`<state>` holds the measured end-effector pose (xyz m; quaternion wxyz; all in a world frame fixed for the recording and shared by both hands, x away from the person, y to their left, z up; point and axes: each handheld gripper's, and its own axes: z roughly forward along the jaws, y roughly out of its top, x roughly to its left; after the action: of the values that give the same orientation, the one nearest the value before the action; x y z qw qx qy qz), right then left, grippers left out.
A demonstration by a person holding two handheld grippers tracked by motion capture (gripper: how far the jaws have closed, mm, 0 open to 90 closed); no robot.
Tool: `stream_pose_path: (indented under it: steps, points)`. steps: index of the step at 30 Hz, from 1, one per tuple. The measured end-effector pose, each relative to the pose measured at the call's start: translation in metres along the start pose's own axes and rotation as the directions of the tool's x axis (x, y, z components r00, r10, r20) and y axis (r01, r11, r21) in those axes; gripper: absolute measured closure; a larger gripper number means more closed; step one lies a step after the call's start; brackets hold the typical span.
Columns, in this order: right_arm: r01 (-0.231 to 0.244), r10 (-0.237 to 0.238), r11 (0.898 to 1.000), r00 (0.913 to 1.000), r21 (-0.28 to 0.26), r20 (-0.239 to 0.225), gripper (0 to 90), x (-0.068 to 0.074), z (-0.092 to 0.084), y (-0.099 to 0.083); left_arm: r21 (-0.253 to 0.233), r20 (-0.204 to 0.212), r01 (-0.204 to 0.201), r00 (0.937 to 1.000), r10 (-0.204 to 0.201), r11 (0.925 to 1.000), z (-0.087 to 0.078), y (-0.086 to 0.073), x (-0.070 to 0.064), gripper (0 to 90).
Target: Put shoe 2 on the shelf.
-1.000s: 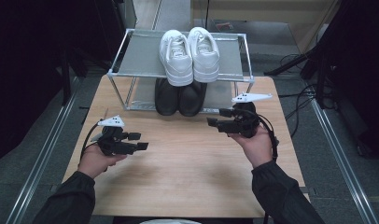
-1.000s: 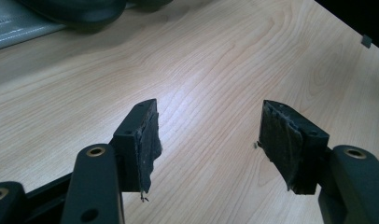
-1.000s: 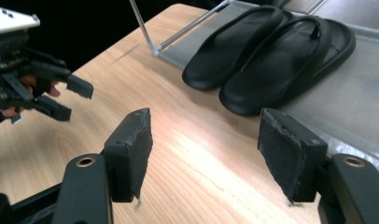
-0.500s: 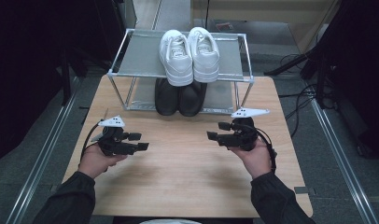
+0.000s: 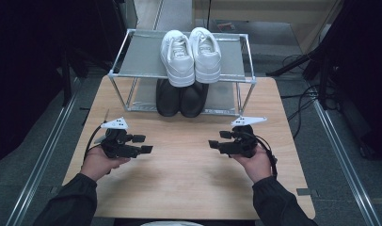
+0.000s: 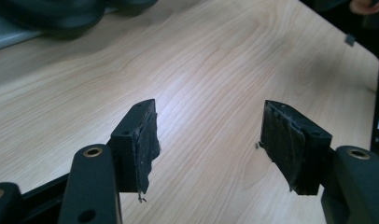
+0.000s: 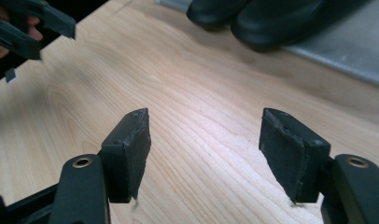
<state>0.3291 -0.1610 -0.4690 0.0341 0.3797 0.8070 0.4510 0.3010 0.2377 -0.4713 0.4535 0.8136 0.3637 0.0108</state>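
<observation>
L gripper (image 5: 143, 144): jaws wide apart, nothing between them, just bare table (image 5: 189, 188) under them. Its black pads (image 6: 143, 140) look worn & frayed at the edges. R gripper (image 5: 216, 140): same, jaws wide apart & empty, pads (image 7: 290, 149) rough too. Both are held low over the wood, tips pointing in at each other, L at about 9 o'clock on the table, R at about 3 o'clock, well apart.

Out from there, at 12 o'clock, stands a small metal rack (image 5: 137, 61) with 2 shelves. The black shoes (image 5: 182, 98) sit side by side on the low shelf, ends sticking out past its front edge toward the person. They are the nearest things to the grippers. They look dark, smooth, a bit shiny, round at the end, prob soft-sided. The white shoes (image 5: 193, 54) sit on the top shelf right above them, also as a pair, hanging over the front bar a little.

What could go wrong, I think: the black pair sits under the top bar, so a gripper lifting too soon could bump the bar or knock the white pair off. Worn pads on smooth shoe skin may slip. Grabbing 1 shoe could drag its touching twin along & tip it off the shelf
</observation>
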Motion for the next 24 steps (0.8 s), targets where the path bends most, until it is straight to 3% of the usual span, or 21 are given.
stream_pose_path:
  steps: [6,9,13,24]
  points:
    - [-0.01,0.01,1.0,0.9995,0.006,-0.029,33.4,0.005,0.012,0.001,0.025,0.021,-0.019,0.9996,0.018,0.9995,0.009,0.0,-0.007,36.5]
    - [0.018,-0.018,1.0,0.9998,0.002,-0.001,29.4,0.009,0.018,0.001,0.024,0.021,-0.001,0.9998,0.0,0.9997,0.013,0.002,-0.011,33.8]
    - [0.025,-0.025,0.999,0.9997,0.024,0.009,27.1,0.01,0.025,0.0,0.031,0.024,-0.015,0.9996,0.014,0.9994,0.018,0.0,-0.016,30.3]
    - [0.048,-0.048,0.998,0.9989,0.028,0.001,26.6,0.012,0.024,0.0,0.059,0.009,-0.032,0.9995,0.032,0.9977,0.024,-0.002,-0.016,27.5]
